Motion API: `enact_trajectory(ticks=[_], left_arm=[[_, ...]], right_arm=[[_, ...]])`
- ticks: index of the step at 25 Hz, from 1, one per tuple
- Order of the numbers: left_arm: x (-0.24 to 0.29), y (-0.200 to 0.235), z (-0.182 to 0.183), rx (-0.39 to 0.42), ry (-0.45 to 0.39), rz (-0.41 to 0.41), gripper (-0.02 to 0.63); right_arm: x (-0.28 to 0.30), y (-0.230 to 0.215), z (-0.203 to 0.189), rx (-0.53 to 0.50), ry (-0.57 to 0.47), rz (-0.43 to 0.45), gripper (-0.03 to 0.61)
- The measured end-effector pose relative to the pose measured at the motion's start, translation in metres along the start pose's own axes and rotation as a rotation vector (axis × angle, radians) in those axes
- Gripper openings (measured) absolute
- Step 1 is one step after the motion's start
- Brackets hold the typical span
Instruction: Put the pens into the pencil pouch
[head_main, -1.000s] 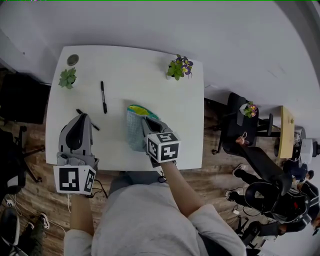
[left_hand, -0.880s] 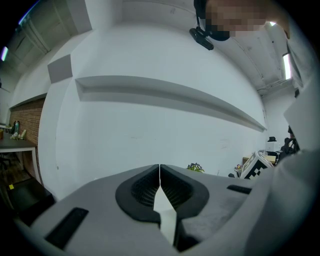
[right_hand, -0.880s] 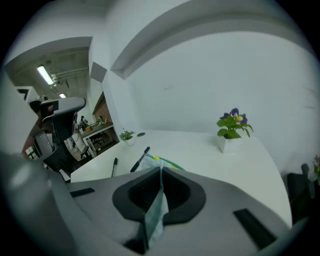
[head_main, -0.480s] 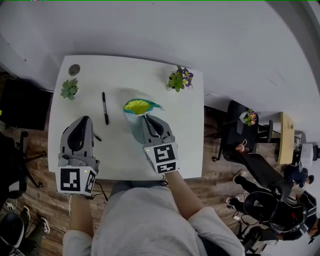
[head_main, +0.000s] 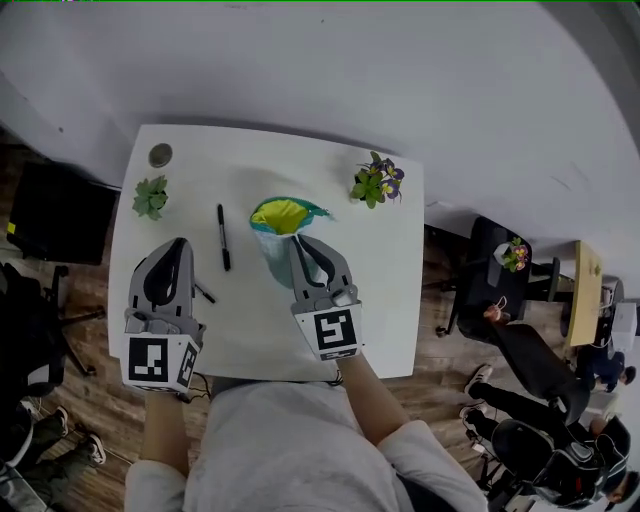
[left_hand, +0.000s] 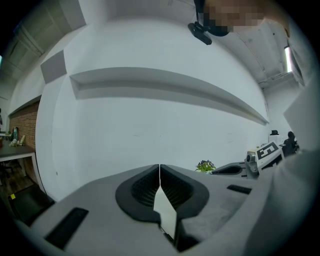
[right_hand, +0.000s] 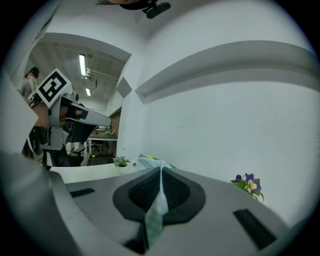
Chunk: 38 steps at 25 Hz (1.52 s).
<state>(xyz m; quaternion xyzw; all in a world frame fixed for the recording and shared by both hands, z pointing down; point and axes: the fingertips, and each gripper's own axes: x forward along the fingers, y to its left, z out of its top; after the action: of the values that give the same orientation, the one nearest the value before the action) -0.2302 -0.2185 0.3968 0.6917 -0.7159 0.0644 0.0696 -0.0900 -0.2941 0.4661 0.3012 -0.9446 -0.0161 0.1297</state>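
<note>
Pencil pouch (head_main: 278, 215) looks soft and light; the right claw (head_main: 299, 241) pinches its rim, while the left claw (head_main: 178, 244) is closed and empty.

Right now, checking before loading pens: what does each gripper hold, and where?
The right gripper pinches the pencil pouch by its fabric side; the left gripper is shut, empty.

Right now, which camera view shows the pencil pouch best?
The head view: it shows most of the pencil pouch from above, its mouth open and yellow inside, held by the right gripper. The right gripper view shows only a strip of its fabric pinched between the jaws. The left gripper view shows none of it.
</note>
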Motion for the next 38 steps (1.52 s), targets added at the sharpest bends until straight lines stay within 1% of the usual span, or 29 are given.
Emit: enact_trajectory(ticks=[3, 5, 7, 10, 12, 15, 18, 21, 23, 24, 26, 29, 31, 32, 33, 34, 35, 36, 38], left_arm=[[0.006, 0.006, -0.001, -0.002, 0.001, -0.019, 0.026], [0.008, 0.009, 0.001, -0.001, -0.004, -0.048, 0.026], [0.01, 0.011, 0.006, 0.005, -0.027, -0.087, 0.026], [0.01, 0.016, 0.017, 0.009, -0.072, -0.149, 0.026], [0.009, 0.019, 0.023, 0.018, -0.081, -0.197, 0.028], [0.007, 0.025, 0.024, 0.024, -0.073, -0.268, 0.028], [0.0, 0.031, 0.015, 0.006, -0.05, -0.324, 0.028], [-0.008, 0.037, -0.002, 0.002, -0.002, -0.362, 0.028], [-0.011, 0.043, -0.016, -0.005, 0.047, -0.376, 0.028], [-0.012, 0.046, -0.025, -0.021, 0.076, -0.38, 0.028], [-0.013, 0.055, -0.047, -0.083, 0.141, -0.379, 0.028], [-0.016, 0.071, -0.087, -0.212, 0.261, -0.366, 0.028], [-0.017, 0.075, -0.115, -0.255, 0.346, -0.361, 0.029], [-0.018, 0.074, -0.129, -0.251, 0.384, -0.365, 0.031], [-0.018, 0.071, -0.14, -0.233, 0.418, -0.376, 0.048], [-0.018, 0.067, -0.15, -0.198, 0.443, -0.398, 0.09], [-0.019, 0.062, -0.158, -0.143, 0.462, -0.432, 0.129], [-0.021, 0.056, -0.165, -0.066, 0.476, -0.478, 0.13], [-0.026, 0.045, -0.179, 0.121, 0.504, -0.585, 0.13]], right_arm=[[0.002, -0.001, 0.012, -0.018, -0.054, -0.013, 0.029], [0.0, 0.0, 0.024, -0.03, -0.099, -0.023, 0.029], [-0.004, 0.001, 0.035, -0.028, -0.126, -0.044, 0.028], [-0.012, 0.005, 0.05, -0.028, -0.145, -0.101, 0.028], [-0.019, 0.008, 0.062, -0.032, -0.161, -0.149, 0.028], [-0.031, 0.018, 0.081, -0.043, -0.192, -0.216, 0.028], [-0.041, 0.033, 0.096, -0.065, -0.218, -0.27, 0.028], [-0.051, 0.051, 0.103, -0.101, -0.22, -0.313, 0.028], [-0.057, 0.06, 0.105, -0.107, -0.217, -0.338, 0.027], [-0.06, 0.064, 0.106, -0.108, -0.218, -0.349, 0.026], [-0.064, 0.072, 0.109, -0.109, -0.221, -0.369, 0.026], [-0.068, 0.086, 0.111, -0.108, -0.23, -0.396, 0.027], [-0.071, 0.093, 0.113, -0.107, -0.232, -0.41, 0.026], [-0.071, 0.095, 0.113, -0.106, -0.232, -0.415, 0.028], [-0.072, 0.096, 0.114, -0.107, -0.231, -0.42, 0.026], [-0.073, 0.098, 0.114, -0.108, -0.23, -0.423, 0.027], [-0.073, 0.1, 0.115, -0.11, -0.229, -0.427, 0.026], [-0.074, 0.101, 0.115, -0.112, -0.229, -0.429, 0.028], [-0.075, 0.103, 0.115, -0.114, -0.228, -0.432, 0.028]])
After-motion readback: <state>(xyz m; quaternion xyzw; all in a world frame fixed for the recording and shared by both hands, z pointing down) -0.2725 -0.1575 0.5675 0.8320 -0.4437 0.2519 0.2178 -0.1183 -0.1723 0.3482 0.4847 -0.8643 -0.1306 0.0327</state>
